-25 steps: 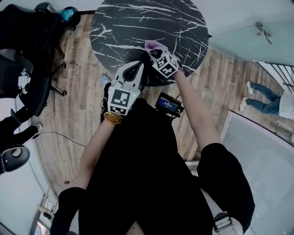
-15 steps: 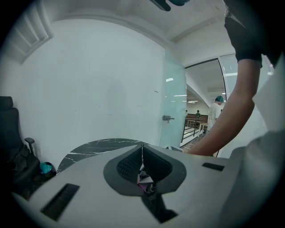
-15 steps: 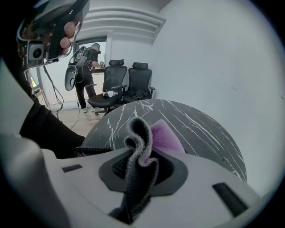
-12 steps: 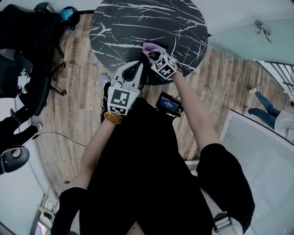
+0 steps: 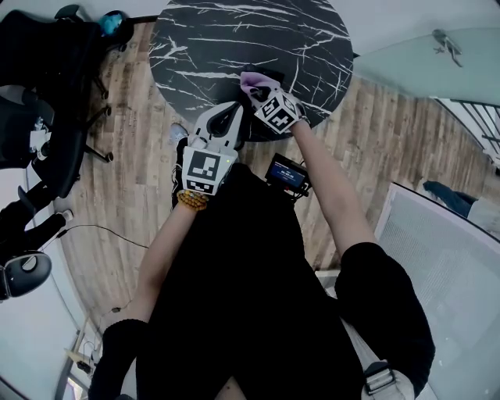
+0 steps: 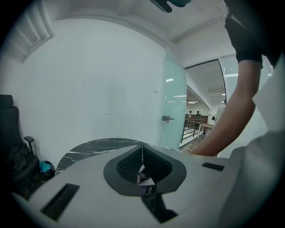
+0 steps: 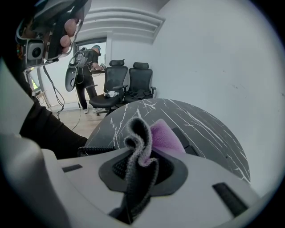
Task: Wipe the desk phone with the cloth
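Right tongs [image 7: 141, 153]: we grip the cloth [image 7: 165, 136], draped on the phone [image 7: 189, 141] just ahead, at the tabletop's [image 5: 234, 31] near edge.
Left tongs [image 6: 142, 153]: closed, empty, left of the phone; we judge it farther.

Table: round, black with white veins, at the top centre of your head view [image 5: 234, 31].
Floor: wooden planks [image 5: 133, 156] on both sides of your table.
Chairs: black office chairs [image 5: 47, 70] fill your upper left, with a teal object [image 5: 113, 22] on them.
Glass door: pale pane [image 5: 422, 74] at your upper right, with a metal handle [image 5: 448, 48].
Cable: thin dark line [image 5: 101, 230] on the floor, left of centre.
Screen unit: small black device [image 5: 287, 173], lit, just below the table edge.
Far side: your right gripper view shows two black chairs [image 7: 129, 82] and a standing person [image 7: 91, 60], upper left.
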`<state>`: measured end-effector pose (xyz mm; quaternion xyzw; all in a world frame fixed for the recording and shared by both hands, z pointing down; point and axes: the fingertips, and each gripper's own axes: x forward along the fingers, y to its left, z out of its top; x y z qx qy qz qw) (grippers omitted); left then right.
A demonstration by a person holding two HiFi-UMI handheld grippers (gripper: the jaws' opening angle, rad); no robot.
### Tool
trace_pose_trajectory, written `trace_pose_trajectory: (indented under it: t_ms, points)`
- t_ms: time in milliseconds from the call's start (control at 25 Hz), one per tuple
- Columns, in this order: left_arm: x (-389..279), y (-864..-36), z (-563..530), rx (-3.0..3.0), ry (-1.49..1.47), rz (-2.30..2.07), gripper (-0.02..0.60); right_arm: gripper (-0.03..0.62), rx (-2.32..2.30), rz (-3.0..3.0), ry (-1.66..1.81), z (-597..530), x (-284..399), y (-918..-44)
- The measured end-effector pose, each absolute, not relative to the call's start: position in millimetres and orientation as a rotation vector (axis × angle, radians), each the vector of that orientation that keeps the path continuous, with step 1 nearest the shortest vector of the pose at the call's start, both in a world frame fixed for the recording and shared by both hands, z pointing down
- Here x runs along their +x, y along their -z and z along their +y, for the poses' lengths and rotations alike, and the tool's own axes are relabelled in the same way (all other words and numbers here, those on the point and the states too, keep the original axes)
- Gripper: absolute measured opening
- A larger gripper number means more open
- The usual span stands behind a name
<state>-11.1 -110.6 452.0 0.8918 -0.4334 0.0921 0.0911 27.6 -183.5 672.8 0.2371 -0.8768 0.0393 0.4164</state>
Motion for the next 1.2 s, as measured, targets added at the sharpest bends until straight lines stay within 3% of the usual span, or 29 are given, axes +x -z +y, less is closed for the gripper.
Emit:
trace_pose_trajectory:
  t_ms: [1200]
  points:
    - [-5, -458, -110, 2.642, -0.283, -1.267, 0.018, 0.065, 0.48, -2.213, -0.16, -134, 17, -695]
